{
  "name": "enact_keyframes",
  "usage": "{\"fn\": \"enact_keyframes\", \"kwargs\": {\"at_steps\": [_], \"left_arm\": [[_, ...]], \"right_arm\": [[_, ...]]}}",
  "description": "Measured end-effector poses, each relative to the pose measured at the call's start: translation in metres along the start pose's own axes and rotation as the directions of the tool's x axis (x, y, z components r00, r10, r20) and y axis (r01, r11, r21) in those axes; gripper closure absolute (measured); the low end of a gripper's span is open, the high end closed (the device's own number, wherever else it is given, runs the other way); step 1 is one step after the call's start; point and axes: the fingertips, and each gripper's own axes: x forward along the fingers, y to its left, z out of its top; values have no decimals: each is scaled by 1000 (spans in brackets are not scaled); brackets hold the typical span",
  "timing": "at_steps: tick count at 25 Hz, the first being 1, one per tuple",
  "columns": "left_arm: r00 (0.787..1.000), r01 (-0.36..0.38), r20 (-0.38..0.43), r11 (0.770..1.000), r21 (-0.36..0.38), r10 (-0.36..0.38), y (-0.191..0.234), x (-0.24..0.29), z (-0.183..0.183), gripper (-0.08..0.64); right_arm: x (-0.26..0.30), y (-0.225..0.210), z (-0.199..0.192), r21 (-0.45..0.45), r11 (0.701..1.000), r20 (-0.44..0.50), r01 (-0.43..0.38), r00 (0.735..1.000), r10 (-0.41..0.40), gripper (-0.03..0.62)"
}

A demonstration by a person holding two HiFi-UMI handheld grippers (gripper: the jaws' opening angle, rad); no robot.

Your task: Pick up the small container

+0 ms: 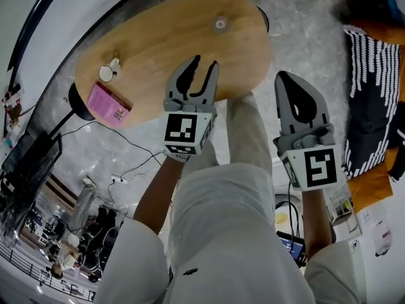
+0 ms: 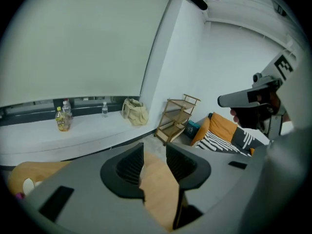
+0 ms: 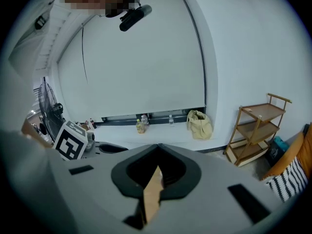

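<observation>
The small white container (image 1: 109, 72) stands near the left end of the oval wooden table (image 1: 190, 30), beside a pink box (image 1: 109, 104). My left gripper (image 1: 205, 62) hangs over the table's near edge, well to the right of the container. Its jaws stand apart with nothing between them, and only tabletop shows through the gap in the left gripper view (image 2: 155, 152). My right gripper (image 1: 281, 76) is off the table's right end, above the floor, with its jaws closed together and empty (image 3: 157, 147). In the left gripper view the container (image 2: 28, 185) shows at the far left edge.
A small round disc (image 1: 220, 23) lies toward the table's far side. A striped and orange cushion (image 1: 373, 106) sits on the floor at right. Cables (image 1: 126, 170) run over the floor at left. A wooden shelf rack (image 2: 178, 116) stands by the wall.
</observation>
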Motion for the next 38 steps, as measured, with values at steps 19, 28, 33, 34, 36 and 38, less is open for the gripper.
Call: {"fn": "enact_keyframes", "kwargs": {"at_steps": [19,28,33,34,36,38], "left_arm": [[999,43,-35,995,89,-40,0,93,-53,260],[997,-27,-70,992,126,36,19,126,-77,229],[994,-37,-97,989,143,51,28,148,-93,225],[993,-36,-103,988,149,52,28,151,-97,224],[992,-36,-117,987,155,55,29,158,-106,221],[990,-40,-130,987,158,61,31,164,-113,218]], "right_arm": [[45,-31,-42,36,995,-21,-96,995,97,586],[57,-35,-46,45,986,-13,-161,987,162,586],[68,-47,-51,36,985,-22,-169,985,170,586],[70,-48,-53,39,985,-24,-170,985,171,586],[71,-49,-57,41,984,-27,-174,984,175,586],[72,-50,-62,42,983,-33,-179,983,180,586]]}}
